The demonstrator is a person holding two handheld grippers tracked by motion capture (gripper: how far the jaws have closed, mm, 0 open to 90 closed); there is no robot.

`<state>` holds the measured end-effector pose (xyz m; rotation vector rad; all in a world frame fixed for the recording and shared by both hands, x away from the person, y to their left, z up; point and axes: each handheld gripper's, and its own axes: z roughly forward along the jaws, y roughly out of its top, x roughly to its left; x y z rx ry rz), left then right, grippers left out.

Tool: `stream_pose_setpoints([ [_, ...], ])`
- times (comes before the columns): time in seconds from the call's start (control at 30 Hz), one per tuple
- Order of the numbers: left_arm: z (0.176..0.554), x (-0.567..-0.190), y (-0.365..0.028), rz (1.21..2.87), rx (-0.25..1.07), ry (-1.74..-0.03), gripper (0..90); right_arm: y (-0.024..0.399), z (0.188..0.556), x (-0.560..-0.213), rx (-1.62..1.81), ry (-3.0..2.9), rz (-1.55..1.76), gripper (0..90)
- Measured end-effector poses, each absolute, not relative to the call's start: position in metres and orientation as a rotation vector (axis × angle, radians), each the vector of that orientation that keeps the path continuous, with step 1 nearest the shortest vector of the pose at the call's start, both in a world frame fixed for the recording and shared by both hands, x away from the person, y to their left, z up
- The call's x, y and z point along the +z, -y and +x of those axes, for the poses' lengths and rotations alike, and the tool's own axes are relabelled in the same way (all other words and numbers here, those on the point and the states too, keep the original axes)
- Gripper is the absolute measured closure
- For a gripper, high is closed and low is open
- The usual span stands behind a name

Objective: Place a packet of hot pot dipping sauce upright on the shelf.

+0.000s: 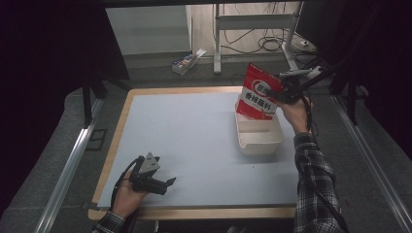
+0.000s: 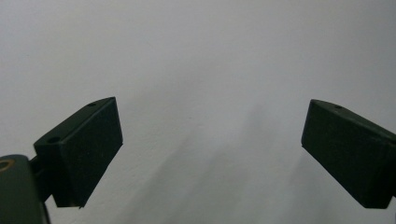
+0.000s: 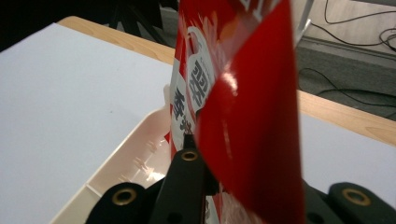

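Left gripper (image 1: 167,183) jaws apart (idle); right gripper (image 1: 281,92) clamping upright red pouch (image 1: 258,92) over tray (image 1: 260,141).

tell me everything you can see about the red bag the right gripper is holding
The red bag is a glossy, flat pouch that looks like plastic film, with a white label panel carrying dark printed characters. It stands roughly upright, tilted a little, its lower end down inside the far end of the white tray at the table's right. The right gripper is shut on its right edge; in the right gripper view a black jaw presses against the film.
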<state>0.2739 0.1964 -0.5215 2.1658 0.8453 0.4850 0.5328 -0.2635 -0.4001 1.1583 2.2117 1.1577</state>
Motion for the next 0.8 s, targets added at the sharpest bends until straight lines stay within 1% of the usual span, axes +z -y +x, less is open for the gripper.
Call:
stream_pose_setpoints([
  [0.1, 0.2738, -0.5215, -0.1964, 2.166, 0.486, -0.844, 5.2, 0.2627, 0.5325, -0.3998, 1.145, -2.211, 1.156, 83.0],
  [0.13, 0.2737, -0.5215, -0.1964, 2.165, 0.486, -0.845, 5.2, 0.2623, 0.5323, -0.3996, 1.141, -2.207, 1.159, 80.4],
  [0.17, 0.2737, -0.5215, -0.1964, 2.166, 0.486, -0.844, 5.2, 0.2618, 0.5319, -0.3992, 1.127, -2.197, 1.161, 75.8],
  [0.2, 0.2737, -0.5215, -0.1964, 2.166, 0.486, -0.844, 5.2, 0.2618, 0.5319, -0.3992, 1.127, -2.197, 1.161, 75.8],
  [0.23, 0.2737, -0.5215, -0.1965, 2.165, 0.486, -0.845, 5.2, 0.2614, 0.5311, -0.3985, 1.126, -2.187, 1.162, 69.9],
  [0.5, 0.2737, -0.5216, -0.1963, 2.167, 0.486, -0.844, 5.2, 0.2621, 0.5295, -0.3951, 1.123, -2.171, 1.180, 48.5],
  [0.6, 0.2737, -0.5216, -0.1961, 2.167, 0.487, -0.844, 5.2, 0.2627, 0.5277, -0.3937, 1.123, -2.165, 1.183, 42.7],
  [0.67, 0.2737, -0.5216, -0.1961, 2.168, 0.487, -0.843, 5.2, 0.2628, 0.5272, -0.3933, 1.122, -2.166, 1.183, 41.3],
  [0.7, 0.2737, -0.5216, -0.1961, 2.167, 0.488, -0.843, 5.1, 0.2631, 0.5257, -0.3925, 1.111, -2.171, 1.176, 38.8],
  [0.8, 0.2736, -0.5215, -0.1961, 2.166, 0.488, -0.842, 5.2, 0.2630, 0.5231, -0.3914, 1.111, -2.174, 1.172, 35.7],
])
